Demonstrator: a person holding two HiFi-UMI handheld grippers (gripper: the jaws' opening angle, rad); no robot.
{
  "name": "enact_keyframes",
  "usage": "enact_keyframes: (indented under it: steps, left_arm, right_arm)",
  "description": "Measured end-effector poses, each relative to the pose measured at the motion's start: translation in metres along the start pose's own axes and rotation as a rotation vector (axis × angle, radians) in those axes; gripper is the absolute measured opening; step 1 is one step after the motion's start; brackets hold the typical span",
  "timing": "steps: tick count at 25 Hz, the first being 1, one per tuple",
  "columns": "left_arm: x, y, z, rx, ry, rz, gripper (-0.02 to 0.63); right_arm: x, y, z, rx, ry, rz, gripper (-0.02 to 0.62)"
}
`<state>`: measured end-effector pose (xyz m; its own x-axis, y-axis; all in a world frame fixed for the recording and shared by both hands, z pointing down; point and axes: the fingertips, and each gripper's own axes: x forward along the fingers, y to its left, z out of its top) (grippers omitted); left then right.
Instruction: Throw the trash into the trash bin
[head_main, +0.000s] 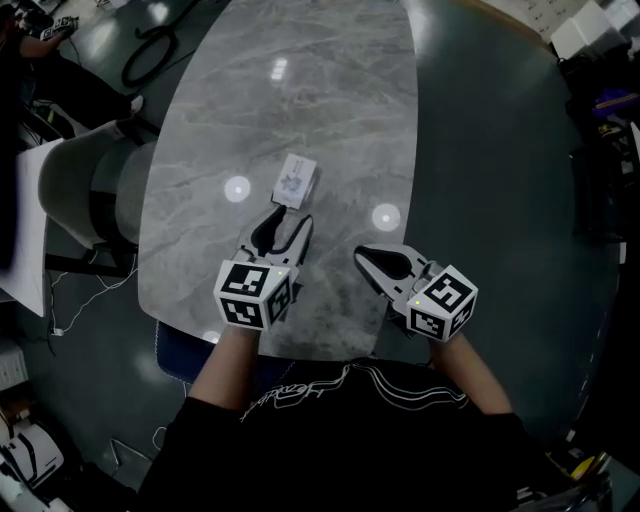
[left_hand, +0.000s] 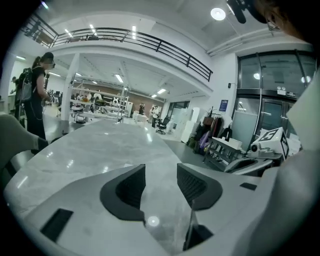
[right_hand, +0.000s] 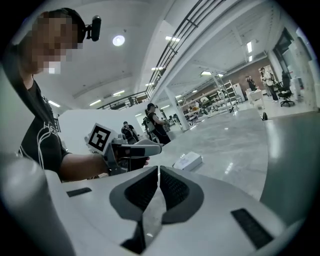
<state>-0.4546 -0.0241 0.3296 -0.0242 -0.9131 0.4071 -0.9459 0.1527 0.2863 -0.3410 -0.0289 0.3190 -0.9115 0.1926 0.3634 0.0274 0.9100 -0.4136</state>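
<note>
A small white packet of trash (head_main: 296, 178) lies flat on the grey marble table (head_main: 300, 80). My left gripper (head_main: 285, 222) hovers just short of it with its tips pointing at it. Its jaws stand apart with only the tabletop showing between them (left_hand: 161, 172). My right gripper (head_main: 362, 252) is to the right of the left one and nearer the table's front edge. It is shut with nothing between its jaws (right_hand: 158, 170). In the right gripper view the packet (right_hand: 187, 161) lies beyond the left gripper (right_hand: 150, 148). No trash bin shows in any view.
A grey chair (head_main: 90, 190) stands against the table's left edge, with cables (head_main: 160, 45) on the floor behind it. Dark shelving and boxes (head_main: 600, 120) line the right side. A person (left_hand: 35, 95) stands far off past the table's left end.
</note>
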Motion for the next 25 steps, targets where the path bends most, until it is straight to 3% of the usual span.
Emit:
enact_keyframes:
  steps: [3,8,12,18,25]
  left_arm:
    - [0.013,0.021,-0.008,-0.012,-0.009,0.055,0.254]
    - [0.038,0.053,-0.034,0.035,0.042,0.142,0.314]
    - [0.059,0.067,-0.057,0.046,0.089,0.170,0.331]
    - [0.078,0.081,-0.073,0.055,0.094,0.207,0.333]
    - [0.084,0.088,-0.085,0.117,0.136,0.244,0.331]
  right_arm:
    - [0.004,-0.008,-0.008,0.021,0.017,-0.006,0.041]
    - [0.011,-0.020,-0.018,0.068,0.031,-0.006,0.041]
    - [0.015,-0.028,-0.028,0.090,0.047,-0.014,0.041]
    - [0.008,-0.036,-0.045,0.135,0.065,-0.034,0.041]
    - [0.005,-0.034,-0.060,0.200,0.060,-0.030,0.041]
